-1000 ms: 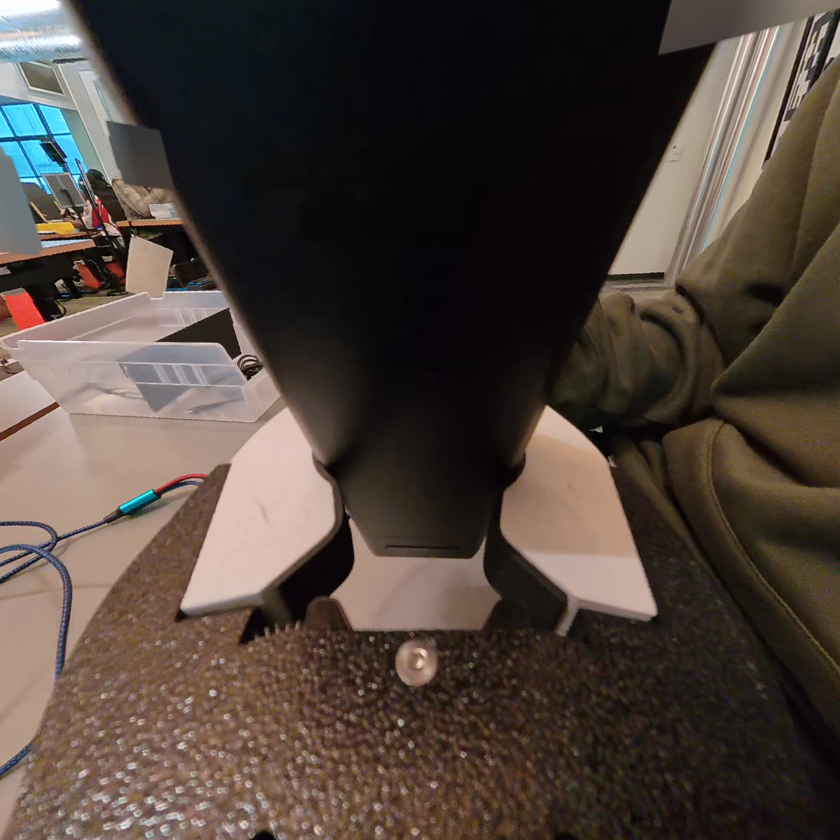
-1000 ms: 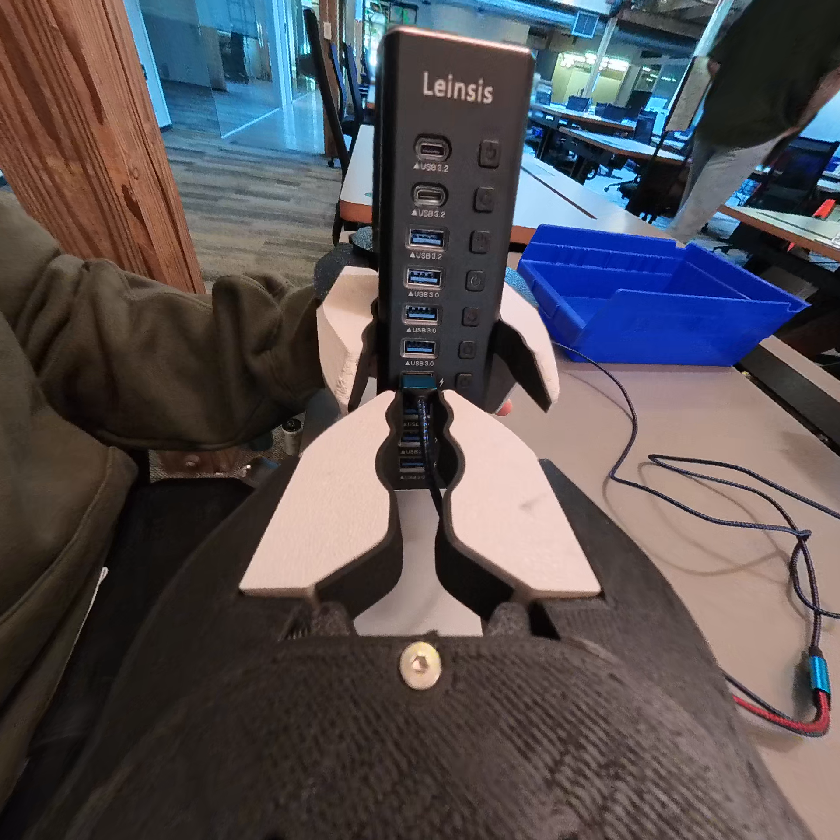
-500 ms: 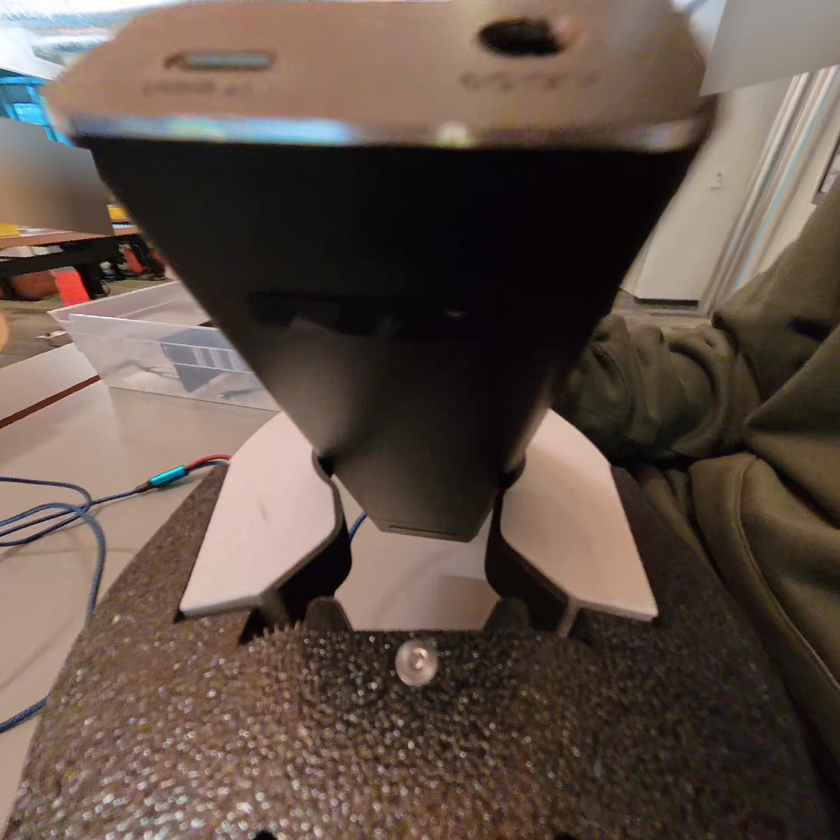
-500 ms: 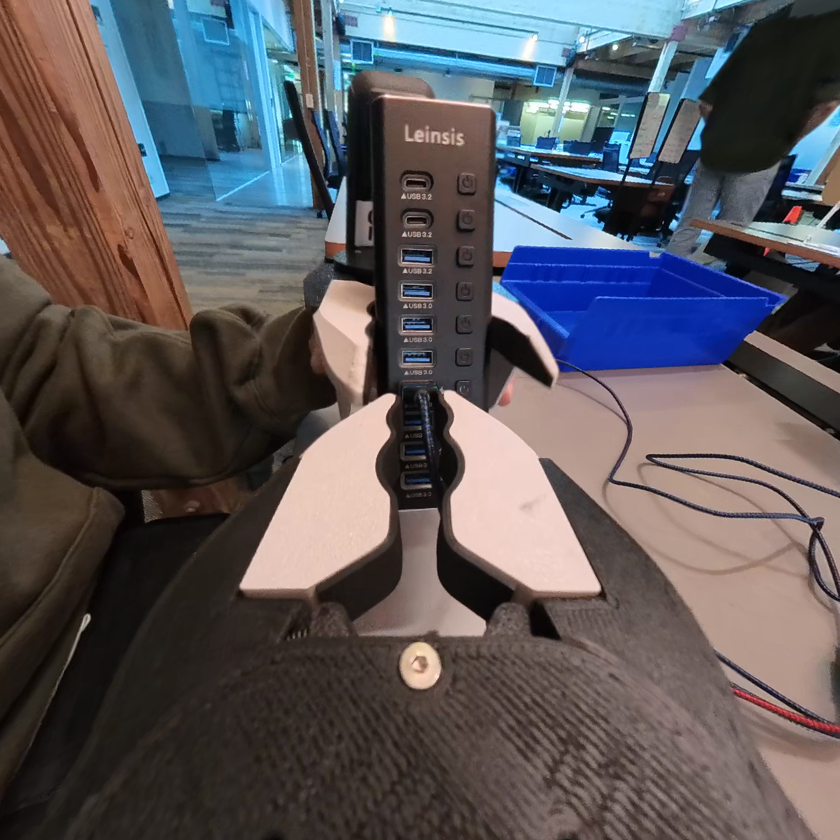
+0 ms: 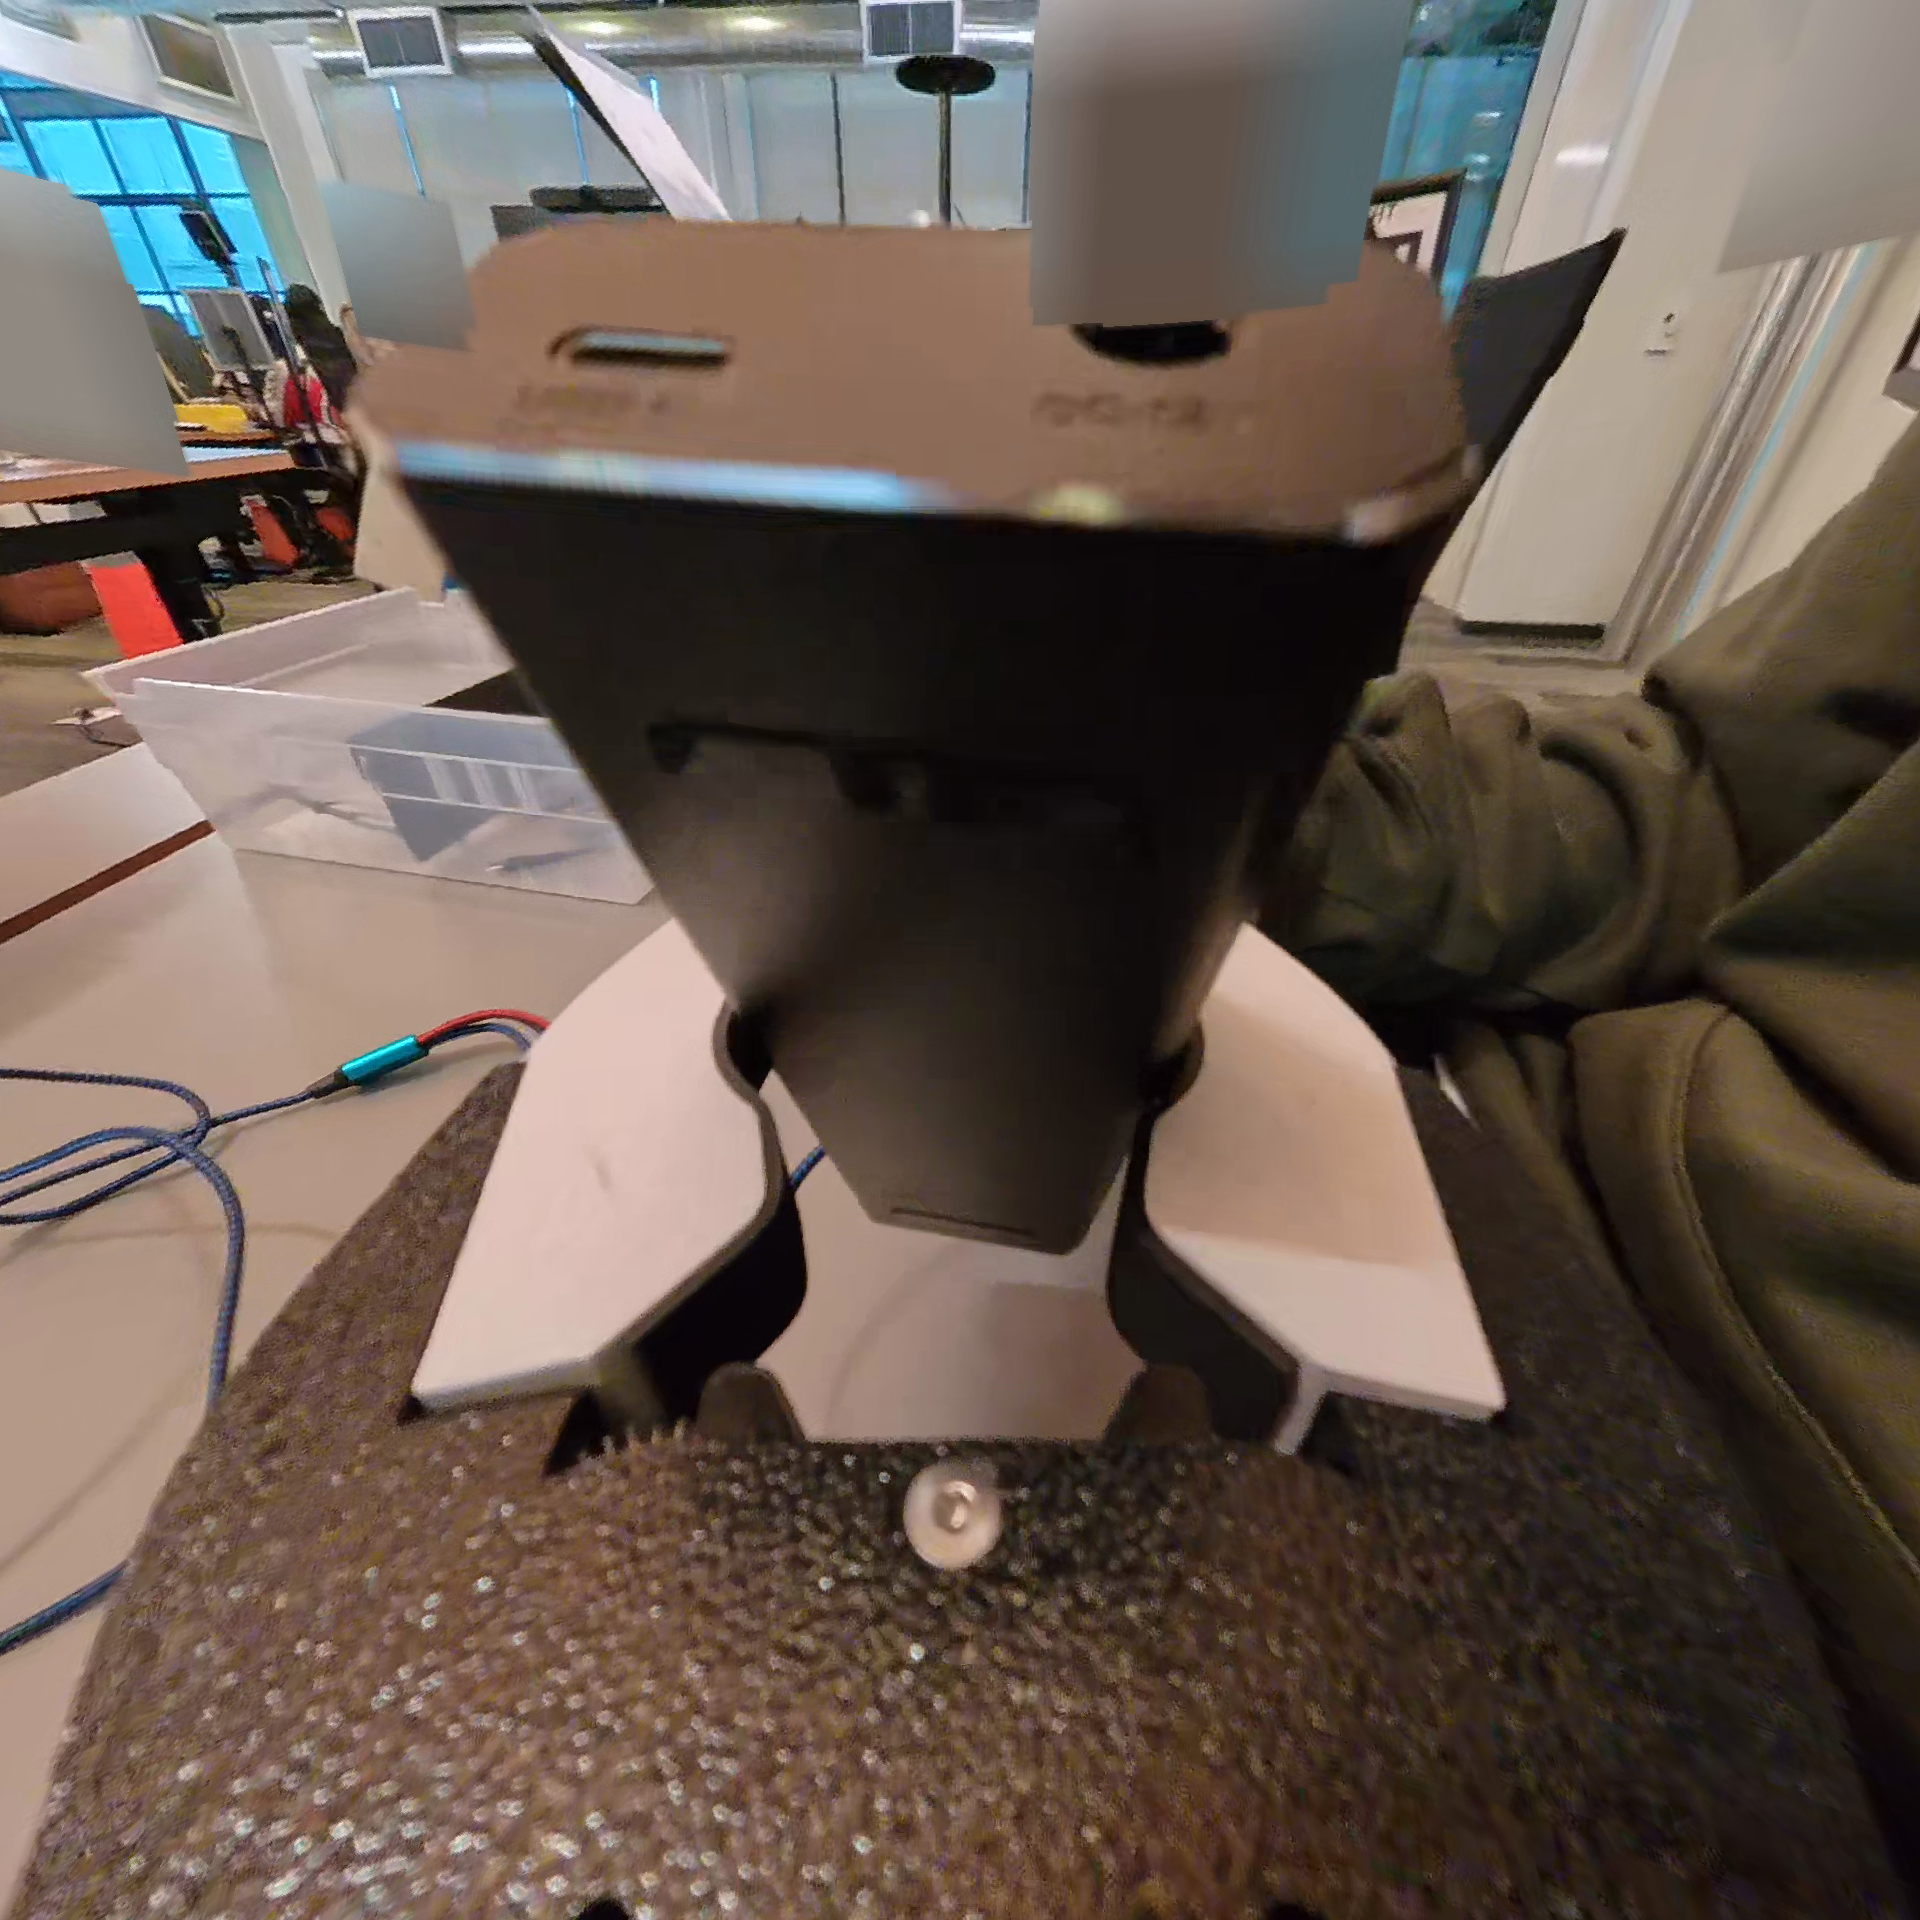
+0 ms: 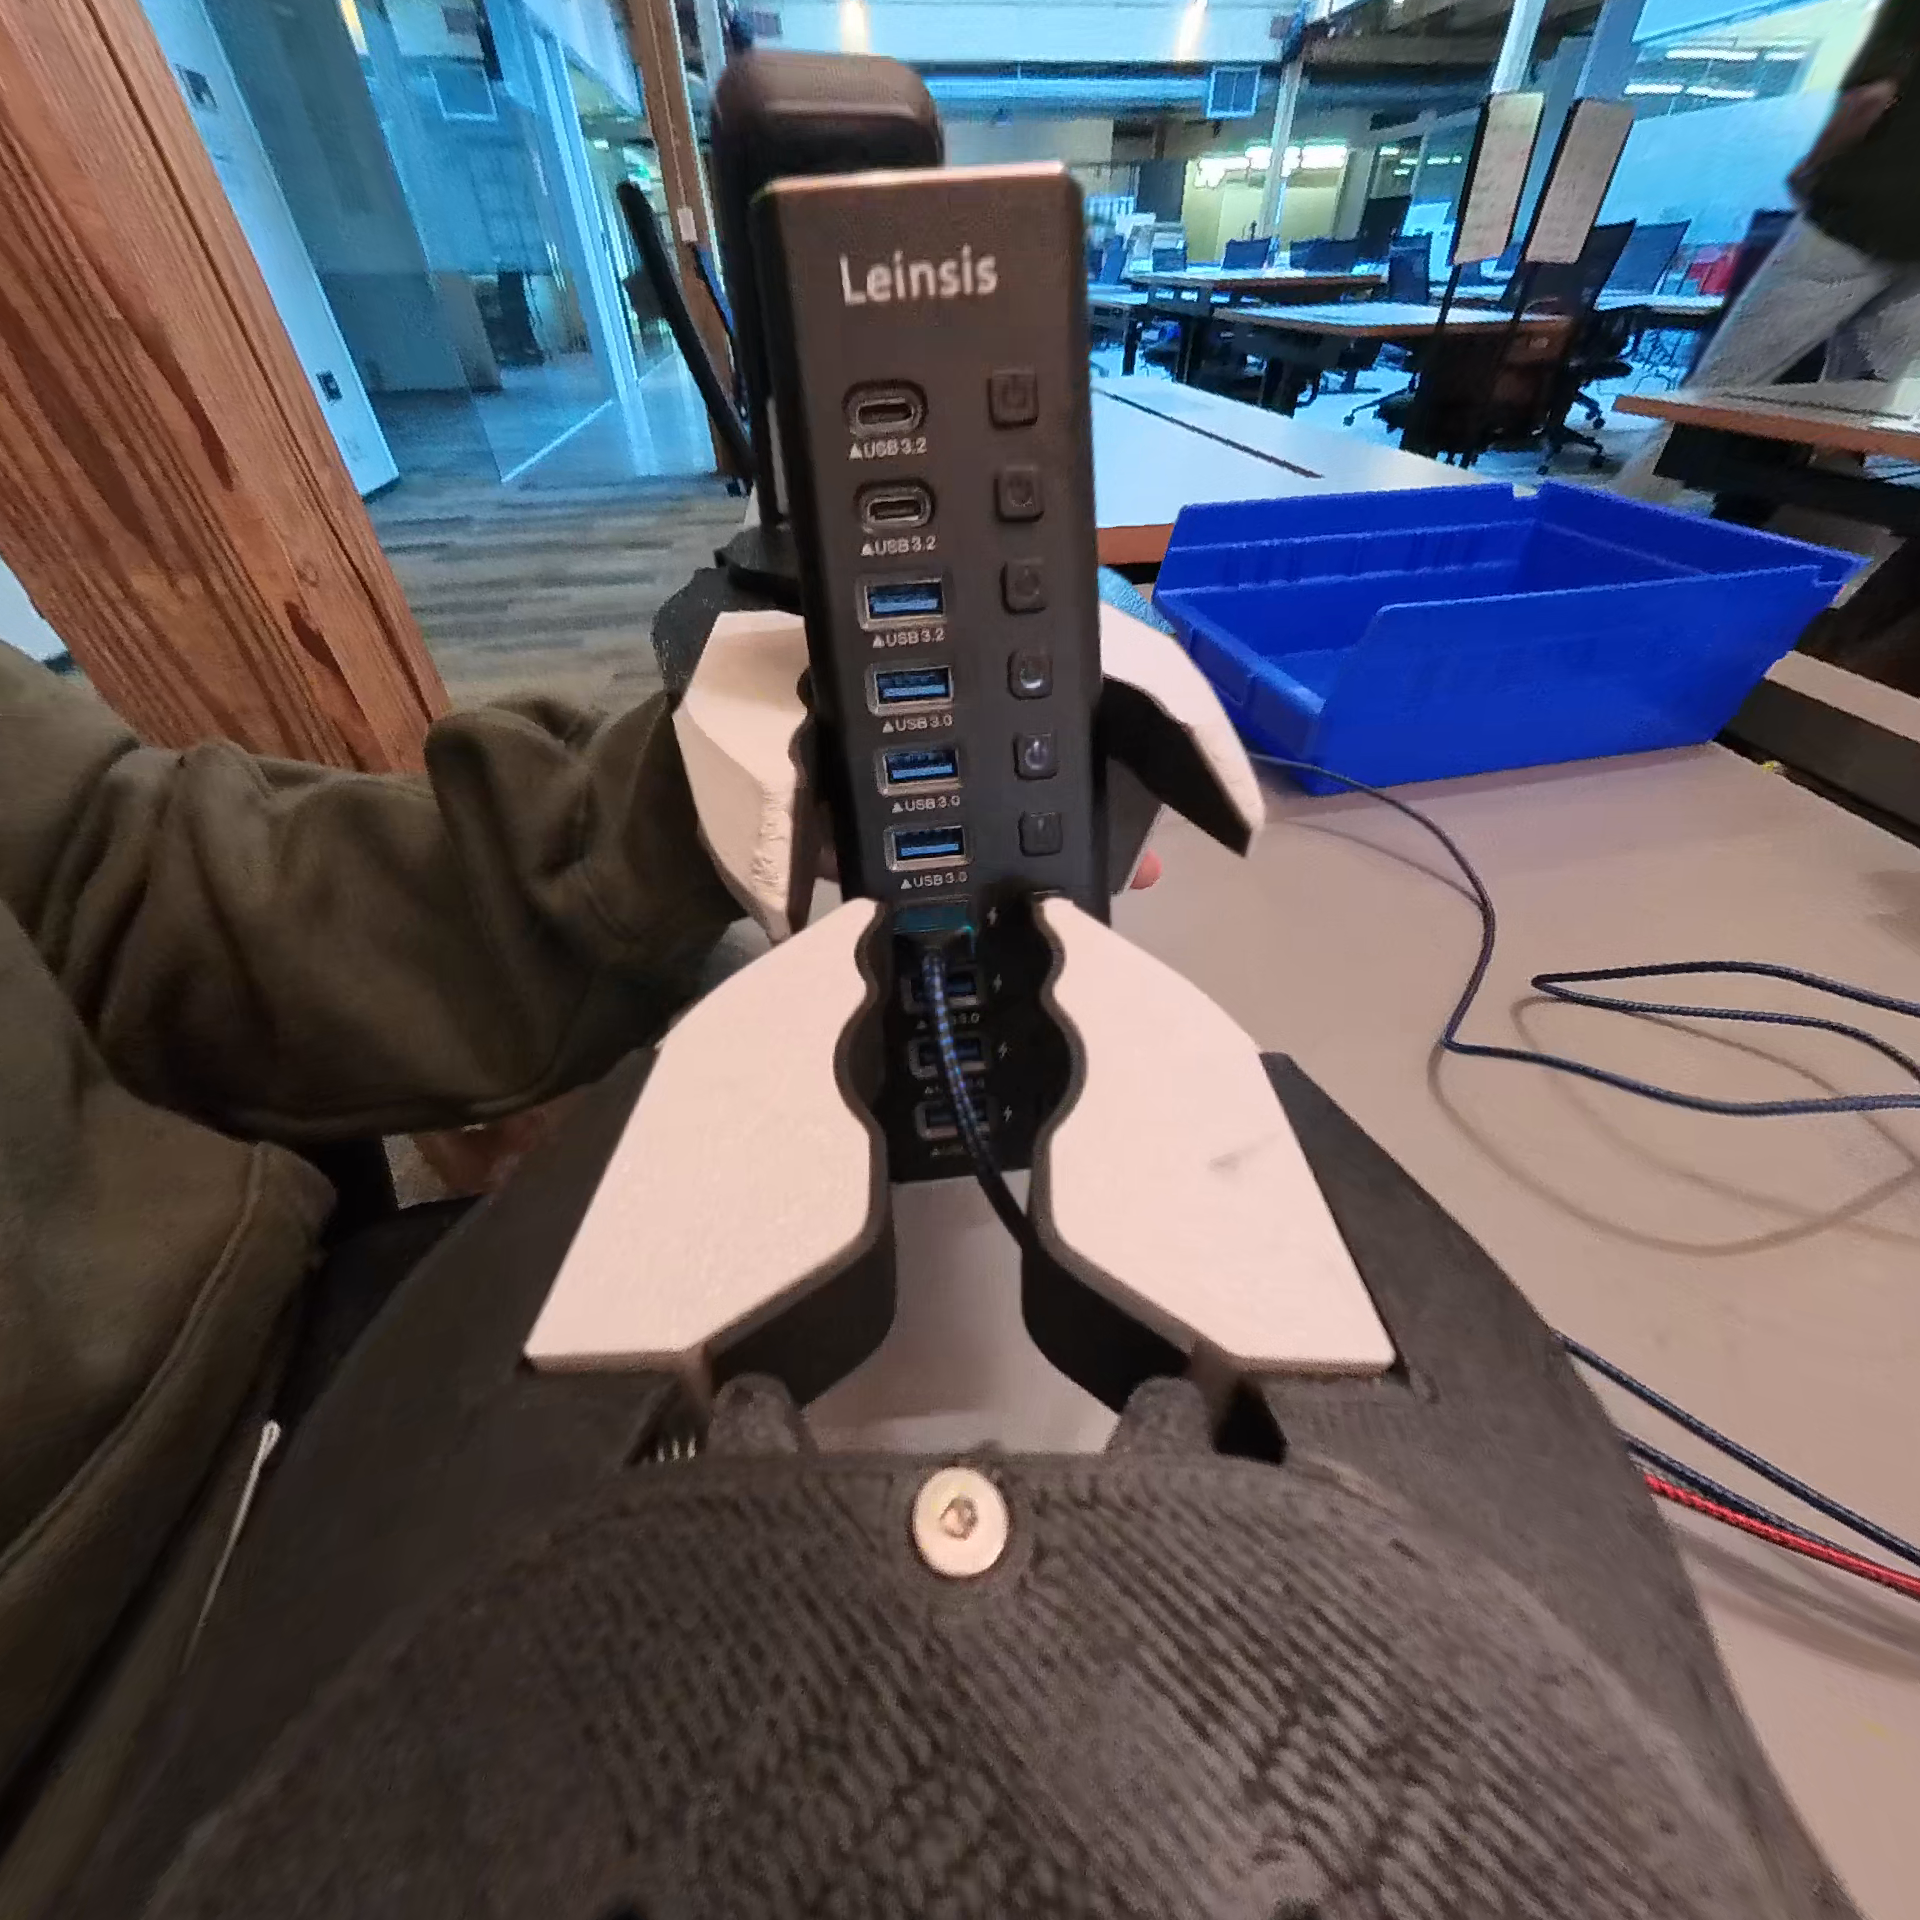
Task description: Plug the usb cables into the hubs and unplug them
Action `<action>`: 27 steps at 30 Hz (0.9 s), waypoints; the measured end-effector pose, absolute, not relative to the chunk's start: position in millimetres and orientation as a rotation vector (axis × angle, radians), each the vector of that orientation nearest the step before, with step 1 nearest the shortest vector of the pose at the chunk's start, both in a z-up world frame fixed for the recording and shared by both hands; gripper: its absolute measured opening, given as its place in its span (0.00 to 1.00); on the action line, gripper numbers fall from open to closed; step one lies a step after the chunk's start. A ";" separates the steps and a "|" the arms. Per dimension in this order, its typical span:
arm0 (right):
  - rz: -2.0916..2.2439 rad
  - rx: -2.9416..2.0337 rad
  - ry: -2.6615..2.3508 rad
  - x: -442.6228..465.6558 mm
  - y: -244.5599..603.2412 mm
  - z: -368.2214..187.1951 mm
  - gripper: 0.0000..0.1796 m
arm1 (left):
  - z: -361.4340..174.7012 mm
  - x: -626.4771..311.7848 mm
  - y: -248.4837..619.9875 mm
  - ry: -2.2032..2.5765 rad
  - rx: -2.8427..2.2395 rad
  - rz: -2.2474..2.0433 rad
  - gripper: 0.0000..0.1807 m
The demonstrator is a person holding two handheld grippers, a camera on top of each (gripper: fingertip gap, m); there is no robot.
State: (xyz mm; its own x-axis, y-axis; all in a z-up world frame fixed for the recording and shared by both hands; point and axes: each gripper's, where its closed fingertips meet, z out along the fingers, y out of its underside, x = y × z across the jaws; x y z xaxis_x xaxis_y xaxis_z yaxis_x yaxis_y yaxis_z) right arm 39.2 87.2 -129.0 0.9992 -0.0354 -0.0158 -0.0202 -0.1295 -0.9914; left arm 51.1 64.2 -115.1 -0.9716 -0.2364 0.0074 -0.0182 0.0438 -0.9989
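Plug-in step: left gripper (image 5: 961, 1049) clamps upright hub (image 6: 940, 582) above table (image 6: 1558, 1039), right gripper (image 6: 951, 920) pinches cable plug (image 6: 933, 921) at a lower port; next, probably push straight in.

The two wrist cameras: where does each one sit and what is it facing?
Left wrist view: on the left gripper, facing the black USB hub's plain back; an olive sleeve shows.
Right wrist view: on the right gripper, facing the hub's port side; the left gripper shows beyond.
Shared: the hub, the braided blue cable, the grey table.
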 end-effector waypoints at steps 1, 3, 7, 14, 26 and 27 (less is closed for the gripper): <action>-0.018 -1.702 0.021 37.5 87.3 -129.8 0.11 | -116.3 52.0 64.2 2.153 -0.266 -2.030 0.40; 0.002 -1.705 0.009 34.1 88.5 -130.5 0.08 | -116.3 51.3 64.3 2.157 -0.263 -2.025 0.40; -0.020 -1.763 0.002 34.7 89.4 -135.2 0.08 | -116.2 52.0 64.7 2.142 -0.245 -2.008 0.40; -0.130 -1.851 -0.063 34.9 80.1 -127.1 0.09 | -117.3 48.2 64.7 2.131 -0.174 -1.992 0.40; -0.003 -1.727 0.032 33.5 85.1 -129.4 0.08 | -102.9 50.6 57.6 2.042 -0.241 -2.149 0.40; -0.011 -1.748 0.023 33.5 86.3 -132.4 0.08 | -101.3 51.1 56.4 2.031 -0.246 -2.160 0.40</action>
State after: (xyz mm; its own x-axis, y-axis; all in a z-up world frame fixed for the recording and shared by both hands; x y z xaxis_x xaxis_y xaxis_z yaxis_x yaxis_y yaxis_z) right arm 33.5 86.3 -132.4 0.9997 -0.0219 -0.0056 -0.0093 -0.1759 -0.9844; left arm 51.1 56.4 -101.3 -0.9726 -0.2324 0.0057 0.0085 -0.0604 -0.9981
